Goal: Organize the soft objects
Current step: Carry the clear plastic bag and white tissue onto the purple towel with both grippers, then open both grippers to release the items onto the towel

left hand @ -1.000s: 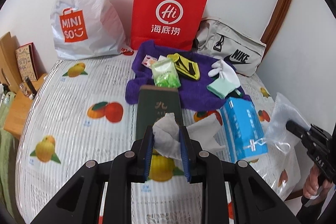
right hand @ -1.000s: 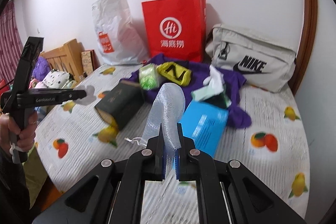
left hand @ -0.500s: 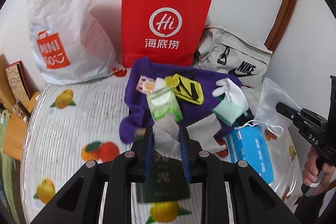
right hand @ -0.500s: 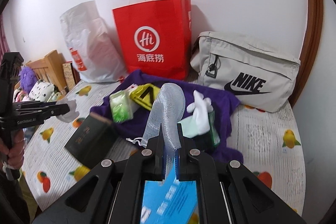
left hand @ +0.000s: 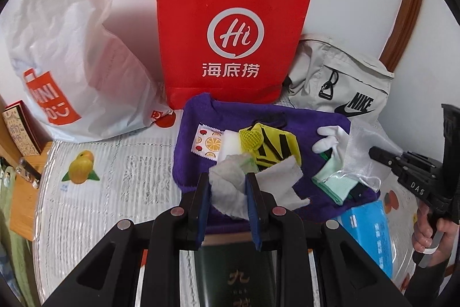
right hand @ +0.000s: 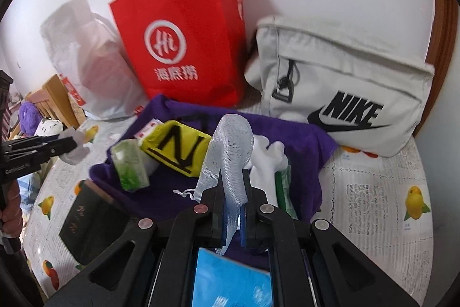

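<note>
My left gripper [left hand: 226, 186] is shut on a crumpled white tissue [left hand: 230, 192], held above the near edge of a purple cloth [left hand: 287, 111]. My right gripper [right hand: 232, 183] is shut on a white mesh pouch [right hand: 233, 146], also over the purple cloth [right hand: 293, 140]. On the cloth lie a yellow-black pouch [left hand: 273, 146], a white glove [left hand: 330, 140], a mint green cloth [left hand: 333, 183], a fruit-print sachet [left hand: 208, 144] and a green tissue pack [right hand: 129, 166]. The right gripper also shows in the left wrist view [left hand: 376, 154], the left gripper in the right wrist view [right hand: 70, 146].
A red paper bag [left hand: 230, 30], a white Miniso plastic bag [left hand: 66, 48] and a grey Nike bag [right hand: 345, 94] stand against the wall. A dark green box [right hand: 92, 223] and a blue tissue box [left hand: 371, 232] lie on the fruit-print bedcover [left hand: 100, 192]. Wooden furniture [left hand: 26, 186] stands left.
Both grippers moved forward toward the wall and the purple cloth, still holding the tissue and the mesh pouch. The green box and blue box now lie beneath the grippers.
</note>
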### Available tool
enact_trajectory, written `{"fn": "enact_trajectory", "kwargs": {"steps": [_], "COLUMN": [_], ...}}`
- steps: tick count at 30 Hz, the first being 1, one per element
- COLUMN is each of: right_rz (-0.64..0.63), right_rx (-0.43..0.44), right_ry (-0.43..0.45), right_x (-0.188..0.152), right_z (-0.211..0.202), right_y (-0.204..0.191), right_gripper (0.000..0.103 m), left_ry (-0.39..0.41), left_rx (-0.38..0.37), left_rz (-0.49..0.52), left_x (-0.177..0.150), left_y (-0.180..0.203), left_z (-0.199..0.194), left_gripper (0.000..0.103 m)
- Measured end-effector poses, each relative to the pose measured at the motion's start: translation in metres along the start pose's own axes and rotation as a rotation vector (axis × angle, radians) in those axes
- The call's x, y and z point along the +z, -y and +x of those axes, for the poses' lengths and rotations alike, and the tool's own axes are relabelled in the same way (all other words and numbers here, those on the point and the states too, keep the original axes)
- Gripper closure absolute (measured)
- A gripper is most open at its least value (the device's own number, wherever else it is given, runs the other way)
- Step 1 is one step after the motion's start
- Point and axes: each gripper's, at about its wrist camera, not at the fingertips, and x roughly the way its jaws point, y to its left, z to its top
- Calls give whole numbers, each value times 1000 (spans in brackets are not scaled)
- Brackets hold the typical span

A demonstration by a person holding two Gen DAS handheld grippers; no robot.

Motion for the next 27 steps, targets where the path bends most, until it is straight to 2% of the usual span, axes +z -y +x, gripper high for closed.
{"fn": "enact_trajectory", "kwargs": {"steps": [3, 6, 11, 21, 24, 27], "right_rz": [1, -1, -18, -63, -74, -84], "right_rx": [-14, 24, 5, -23, -38, -41], "right_ry": [-36, -49, -97, -127, -128, -135], "right_x": [2, 3, -1, -7, -7, -7], "right_z": [13, 20, 40, 55, 58, 61], "right_y": [8, 13, 15, 18, 18, 19], "right_gripper": [96, 96, 95, 93, 90, 77], "left_ry": [-1, 7, -11, -88, -114, -126], "left_rx": [11, 15, 3, -4, 6, 3], "left_rz": [10, 18, 6, 11, 20, 18], "left_x": [10, 22, 40, 44, 43, 41], "left_y": [-1, -3, -8, -7, -6, -6], "left_z": [10, 17, 40, 90, 102, 108], "left_gripper": [80, 80, 80, 80, 79, 79]}}
